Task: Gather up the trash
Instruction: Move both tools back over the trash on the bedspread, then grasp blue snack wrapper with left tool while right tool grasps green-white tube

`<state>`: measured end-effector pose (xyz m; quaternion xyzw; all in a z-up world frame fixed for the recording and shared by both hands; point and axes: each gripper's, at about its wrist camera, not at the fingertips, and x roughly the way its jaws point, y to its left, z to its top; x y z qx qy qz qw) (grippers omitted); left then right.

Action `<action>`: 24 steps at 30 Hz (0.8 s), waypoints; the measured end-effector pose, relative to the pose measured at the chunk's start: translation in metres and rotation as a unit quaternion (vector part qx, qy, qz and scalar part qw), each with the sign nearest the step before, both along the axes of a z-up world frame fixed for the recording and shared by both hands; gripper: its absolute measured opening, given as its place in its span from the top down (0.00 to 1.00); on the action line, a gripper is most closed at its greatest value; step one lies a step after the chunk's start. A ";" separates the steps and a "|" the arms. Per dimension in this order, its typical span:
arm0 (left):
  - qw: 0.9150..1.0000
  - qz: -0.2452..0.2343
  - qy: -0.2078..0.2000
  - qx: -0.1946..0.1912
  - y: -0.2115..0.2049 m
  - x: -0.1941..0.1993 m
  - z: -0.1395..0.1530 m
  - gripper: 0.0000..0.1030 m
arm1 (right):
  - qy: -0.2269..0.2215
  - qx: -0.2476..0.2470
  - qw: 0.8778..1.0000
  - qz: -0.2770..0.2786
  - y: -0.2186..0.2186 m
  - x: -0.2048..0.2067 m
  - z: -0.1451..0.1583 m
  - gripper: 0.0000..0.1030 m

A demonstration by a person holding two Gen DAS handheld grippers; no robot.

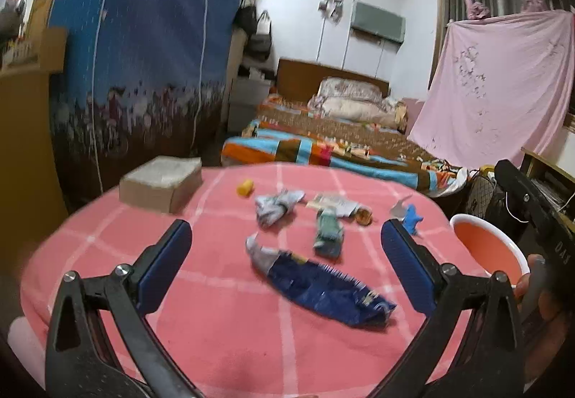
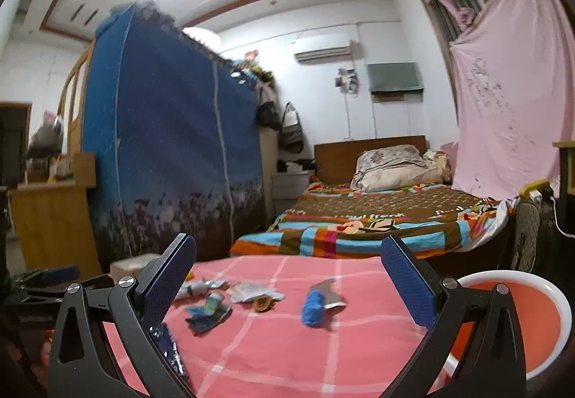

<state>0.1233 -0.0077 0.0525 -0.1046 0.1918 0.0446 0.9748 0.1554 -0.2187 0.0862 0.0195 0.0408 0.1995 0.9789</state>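
Trash lies scattered on a table with a pink checked cloth (image 1: 222, 333). A long dark blue snack bag (image 1: 323, 286) is nearest, just ahead of my left gripper (image 1: 286, 229), which hangs open and empty above the cloth. Beyond it lie a green wrapper (image 1: 327, 232), a crumpled grey-white wrapper (image 1: 276, 206), a white paper wrapper (image 1: 334, 204) and a small yellow piece (image 1: 245, 188). My right gripper (image 2: 288, 241) is open and empty too, low over the table, with a blue and silver wrapper (image 2: 314, 308) in front of it. An orange basin with a white rim (image 2: 521, 319) stands at the right edge.
A cardboard box (image 1: 161, 182) sits at the table's far left. Behind the table are a bed with a striped cover (image 1: 323, 143), a blue fabric wardrobe (image 1: 143, 56) on the left and a hanging pink sheet (image 1: 496, 82) on the right. A hand (image 1: 532, 285) holds the right gripper's handle.
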 end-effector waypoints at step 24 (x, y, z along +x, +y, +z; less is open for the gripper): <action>0.974 -0.064 0.171 -0.136 0.007 0.077 -0.054 1.00 | 0.258 -0.067 0.962 0.052 0.040 0.084 -0.044 0.18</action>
